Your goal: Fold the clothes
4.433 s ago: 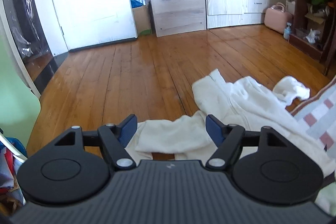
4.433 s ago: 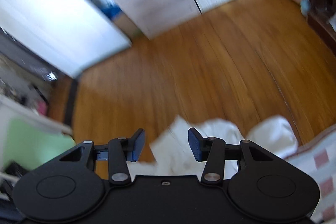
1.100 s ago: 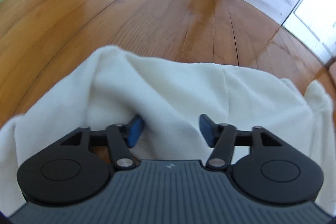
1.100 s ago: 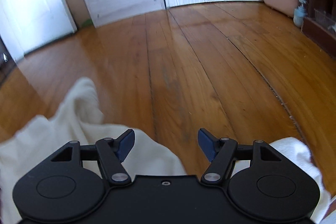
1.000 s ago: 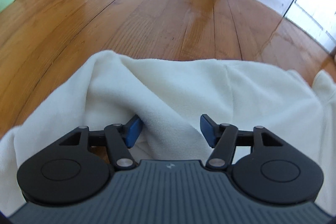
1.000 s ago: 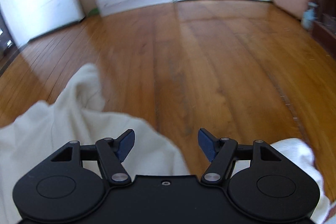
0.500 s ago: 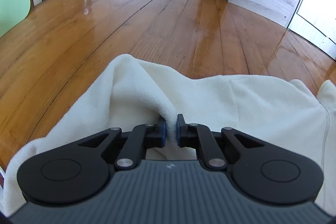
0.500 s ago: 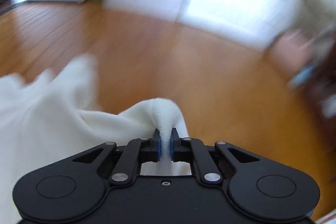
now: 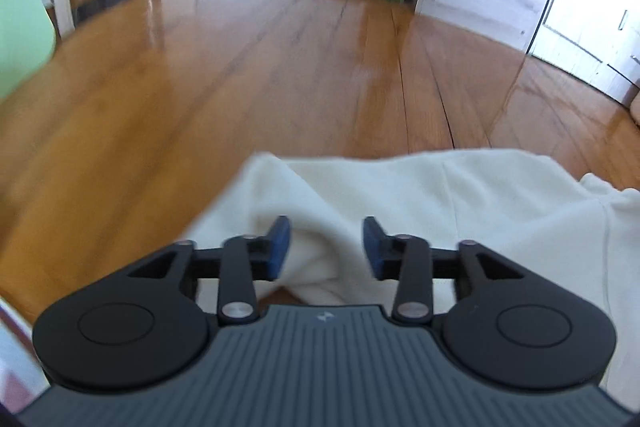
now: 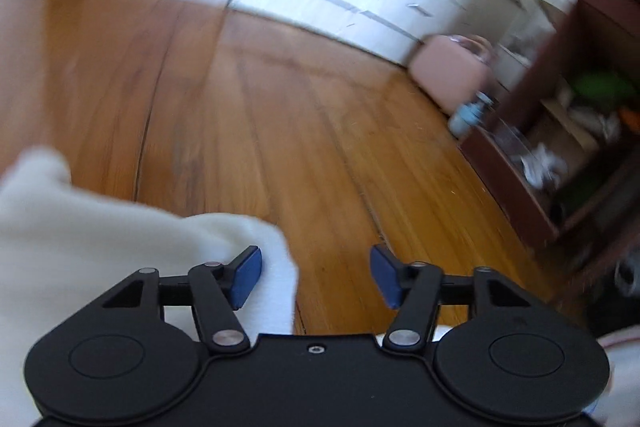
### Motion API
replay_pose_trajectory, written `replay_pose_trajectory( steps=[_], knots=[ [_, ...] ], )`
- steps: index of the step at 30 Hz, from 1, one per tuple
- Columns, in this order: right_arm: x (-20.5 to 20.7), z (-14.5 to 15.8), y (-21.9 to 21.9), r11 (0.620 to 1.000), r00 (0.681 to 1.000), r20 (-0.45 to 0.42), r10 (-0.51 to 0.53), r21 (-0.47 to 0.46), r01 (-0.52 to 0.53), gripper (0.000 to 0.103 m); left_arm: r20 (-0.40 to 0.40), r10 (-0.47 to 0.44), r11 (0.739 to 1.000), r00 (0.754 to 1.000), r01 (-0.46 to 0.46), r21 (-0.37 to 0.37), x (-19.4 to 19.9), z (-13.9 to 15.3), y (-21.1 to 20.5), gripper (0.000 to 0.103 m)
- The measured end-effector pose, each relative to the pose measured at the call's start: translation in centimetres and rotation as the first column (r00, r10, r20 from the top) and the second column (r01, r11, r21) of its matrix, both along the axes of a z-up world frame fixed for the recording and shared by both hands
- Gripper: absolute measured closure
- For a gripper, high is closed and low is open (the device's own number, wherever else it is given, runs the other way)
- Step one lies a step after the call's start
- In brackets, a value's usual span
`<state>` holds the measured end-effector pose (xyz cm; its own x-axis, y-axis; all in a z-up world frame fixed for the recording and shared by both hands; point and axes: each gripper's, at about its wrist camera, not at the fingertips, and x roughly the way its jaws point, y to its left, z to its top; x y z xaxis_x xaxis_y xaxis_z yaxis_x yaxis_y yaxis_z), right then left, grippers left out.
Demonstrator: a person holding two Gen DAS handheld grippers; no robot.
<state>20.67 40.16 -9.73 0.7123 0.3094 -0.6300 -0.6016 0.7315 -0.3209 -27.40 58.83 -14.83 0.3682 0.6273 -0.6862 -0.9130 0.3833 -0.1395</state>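
Now: both grippers released, cream garment on wooden floor.
Left gripper jaws just opened, parted, a fabric ridge loose between them. Right gripper jaws just opened wide; cloth edge beside its left finger.

In the left wrist view the cream garment runs out past the right edge and under the left tool, so its full outline cannot be made out, and the floor and doorway behind are smeared by motion. In the right wrist view the same garment is cut off at the left edge and hidden below by the right tool. The dark shelf unit at the right is blurred, and its contents are too indistinct to name.
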Motion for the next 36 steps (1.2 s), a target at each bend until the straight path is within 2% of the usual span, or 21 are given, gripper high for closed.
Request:
replay_pose_trajectory(
  steps=[2, 4, 5, 8, 13, 15, 18, 21, 22, 23, 25, 27, 28, 30, 31, 34, 36],
  knots=[
    [-0.9, 1.5, -1.6, 0.989, 0.997, -0.065, 0.031, 0.144, -0.022, 0.036, -0.011, -0.007, 1.0, 1.0, 0.007, 0.008, -1.9, 1.5, -0.8, 0.056],
    [-2.8, 2.3, -2.9, 0.946, 0.971, -0.15, 0.185, 0.294, -0.135, 0.036, -0.035, 0.013, 1.0, 0.999, -0.014, -0.003, -4.0, 1.9, -1.9, 0.055],
    [-3.9, 2.2, -2.8, 0.934, 0.954, -0.178, 0.24, 0.309, -0.177, 0.036, -0.046, 0.028, 1.0, 0.999, -0.029, -0.008, -5.2, 2.1, -2.4, 0.054],
    [-8.1, 1.3, -1.5, 0.904, 0.894, -0.245, 0.376, 0.309, -0.295, 0.036, -0.047, 0.103, 0.993, 0.994, -0.105, -0.056, -8.6, 1.3, -4.5, 0.05],
    [-15.9, -0.6, 0.2, 0.836, 0.756, -0.368, 0.542, 0.332, -0.438, 0.036, -0.099, 0.085, 0.981, 0.991, -0.101, -0.166, -11.8, -1.7, -7.3, 0.05],
    [-19.3, -0.9, 0.8, 0.808, 0.694, -0.413, 0.589, 0.333, -0.487, 0.036, -0.185, 0.019, 0.993, 0.983, -0.041, -0.114, -11.2, -1.8, -8.1, 0.05],
    [-23.9, -0.9, 0.9, 0.752, 0.602, -0.455, 0.656, 0.327, -0.573, 0.036, -0.251, -0.036, 0.998, 0.967, 0.021, -0.064, -10.6, -1.5, -9.0, 0.043],
    [-28.2, -0.9, 0.4, 0.668, 0.511, -0.457, 0.728, 0.305, -0.679, 0.036, -0.175, -0.057, 0.994, 0.983, 0.039, -0.1, -10.8, -1.4, -8.8, 0.04],
    [-29.5, -0.9, 0.1, 0.639, 0.482, -0.457, 0.747, 0.296, -0.71, 0.036, -0.172, -0.063, 0.992, 0.983, 0.043, -0.119, -10.6, -1.8, -8.7, 0.033],
    [-30.6, -1.0, -0.2, 0.614, 0.458, -0.458, 0.762, 0.287, -0.735, 0.036, -0.195, -0.069, 0.989, 0.978, 0.041, -0.144, -10.4, -2.4, -8.7, 0.024],
    [-32.8, -1.1, -0.9, 0.568, 0.413, -0.461, 0.785, 0.271, -0.777, 0.036, -0.245, -0.081, 0.983, 0.966, 0.036, -0.18, -9.9, -3.6, -8.8, 0.02],
    [-34.4, -1.1, -1.4, 0.544, 0.382, -0.472, 0.794, 0.273, -0.793, 0.036, -0.321, -0.086, 0.99, 0.943, 0.046, -0.13, -9.4, -4.4, -9.2, 0.02],
    [-35.2, -1.2, -1.7, 0.534, 0.368, -0.479, 0.797, 0.273, -0.8, 0.036, -0.354, -0.091, 0.994, 0.931, 0.062, -0.092, -9.1, -4.6, -9.2, 0.023],
    [-35.7, -1.6, -2.1, 0.525, 0.363, -0.483, 0.797, 0.255, -0.812, 0.036, -0.378, -0.078, 0.996, 0.923, 0.06, -0.059, -9.0, -4.6, -8.7, 0.071],
    [-35.8, -1.8, -2.3, 0.525, 0.367, -0.484, 0.795, 0.245, -0.815, 0.036, -0.367, -0.043, 0.999, 0.929, 0.029, -0.043, -9.5, -4.0, -8.1, 0.098],
    [-35.6, -2.5, -2.5, 0.548, 0.393, -0.492, 0.777, 0.22, -0.807, 0.036, -0.196, 0.075, 0.997, 0.978, -0.07, 0.028, -12.6, -0.4, -6.5, 0.098],
    [-35.2, -3.1, -2.6, 0.564, 0.411, -0.499, 0.763, 0.204, -0.8, 0.036, -0.023, 0.123, 0.988, 0.992, -0.12, 0.098, -15.9, 3.0, -6.0, 0.098]
  ],
)
